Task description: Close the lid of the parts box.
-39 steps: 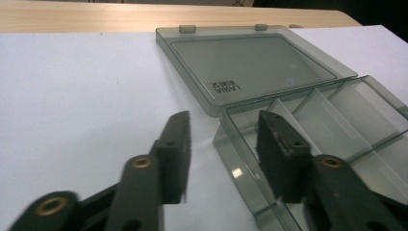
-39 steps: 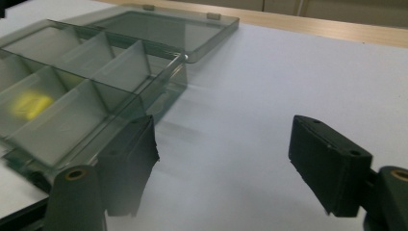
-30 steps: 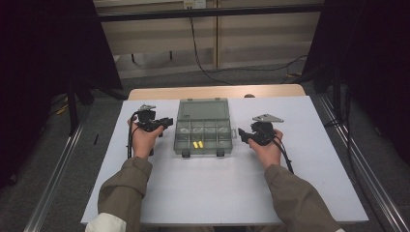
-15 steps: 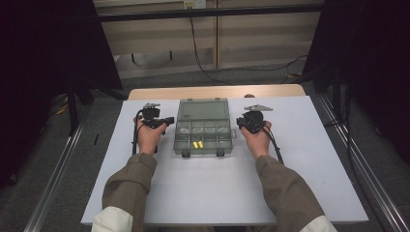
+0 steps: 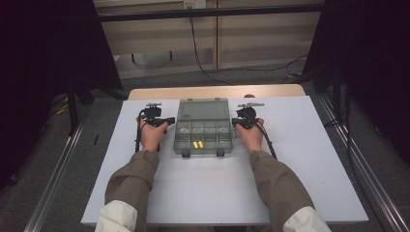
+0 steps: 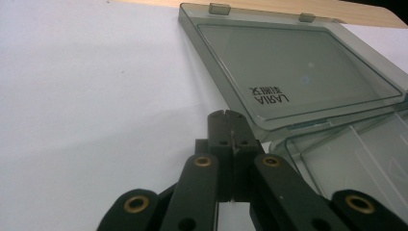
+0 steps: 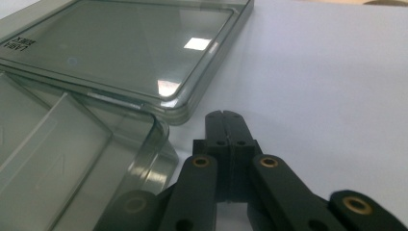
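Both sets of tongs are pressed together and empty. The left tongs (image 6: 226, 114) sit just left of an open clear plastic organizer box (image 5: 203, 126) on the white desk (image 5: 309, 145), the right tongs (image 7: 224, 115) just right of it. Its lid (image 6: 293, 67) lies flat behind the tray. Two small yellow pieces (image 5: 197, 144) lie in a front compartment.
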A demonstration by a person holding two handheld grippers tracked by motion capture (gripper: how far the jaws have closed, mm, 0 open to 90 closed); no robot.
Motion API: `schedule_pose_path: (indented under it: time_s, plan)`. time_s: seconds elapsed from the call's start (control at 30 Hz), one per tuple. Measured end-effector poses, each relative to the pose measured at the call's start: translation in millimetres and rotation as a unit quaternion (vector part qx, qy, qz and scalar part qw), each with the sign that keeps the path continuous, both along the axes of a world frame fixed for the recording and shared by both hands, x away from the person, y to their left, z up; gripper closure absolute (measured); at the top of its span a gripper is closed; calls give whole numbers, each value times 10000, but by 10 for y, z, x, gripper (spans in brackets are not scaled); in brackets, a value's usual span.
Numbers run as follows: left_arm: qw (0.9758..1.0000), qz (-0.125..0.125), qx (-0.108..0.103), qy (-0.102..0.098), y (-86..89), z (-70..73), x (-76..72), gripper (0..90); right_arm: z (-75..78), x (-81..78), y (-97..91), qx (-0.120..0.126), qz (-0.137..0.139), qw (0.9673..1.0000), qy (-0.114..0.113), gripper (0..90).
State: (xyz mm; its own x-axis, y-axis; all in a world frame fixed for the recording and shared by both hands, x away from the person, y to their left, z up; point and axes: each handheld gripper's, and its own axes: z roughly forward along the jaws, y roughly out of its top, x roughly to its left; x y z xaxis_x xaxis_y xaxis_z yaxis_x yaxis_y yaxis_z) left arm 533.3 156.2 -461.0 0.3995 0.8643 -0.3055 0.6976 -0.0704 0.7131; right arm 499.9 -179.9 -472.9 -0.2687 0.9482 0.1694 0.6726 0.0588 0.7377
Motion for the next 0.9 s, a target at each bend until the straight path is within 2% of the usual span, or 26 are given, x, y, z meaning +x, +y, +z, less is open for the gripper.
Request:
schedule_pose_path:
  time_s: [0.07, 0.17, 0.2, 0.27, 0.33, 0.43, 0.57, 0.67, 0.8, 0.9]
  plan:
    - [9999, 30, -94, 47, -16, -5, 34, 900, -4, 32, 2, -8, -22, 10000, 1, 900]
    - [9999, 104, 97, -41, -39, -27, 90, 900, -1, 89, 18, -64, -8, 10000, 13, 900]
    - [9998, 143, 95, -67, -41, -38, 103, 900, 1, 114, 28, -112, -3, 9999, 6, 900]
    - [9999, 109, 123, 17, -43, -65, 139, 900, -2, 149, 37, -114, -20, 9999, 4, 900]
    - [9998, 117, 163, 2, -49, -88, 174, 900, -2, 197, 35, -115, 8, 9999, 14, 900]
    - [9999, 118, 92, 58, -51, -115, 230, 900, -8, 261, 37, -23, -60, 10000, 39, 900]
    - [9999, 125, 30, 74, -86, -122, 297, 900, -7, 332, 60, -145, -10, 9999, 2, 900]
    - [9998, 172, -25, 126, -100, -131, 306, 900, -12, 351, 55, -79, -6, 10000, 21, 900]
    - [9999, 140, 14, 88, -104, -125, 288, 900, -12, 336, 60, -137, 33, 9999, -18, 900]
    - [9998, 105, 22, 191, -96, -104, 263, 900, -7, 310, 69, -195, 50, 9998, -27, 900]
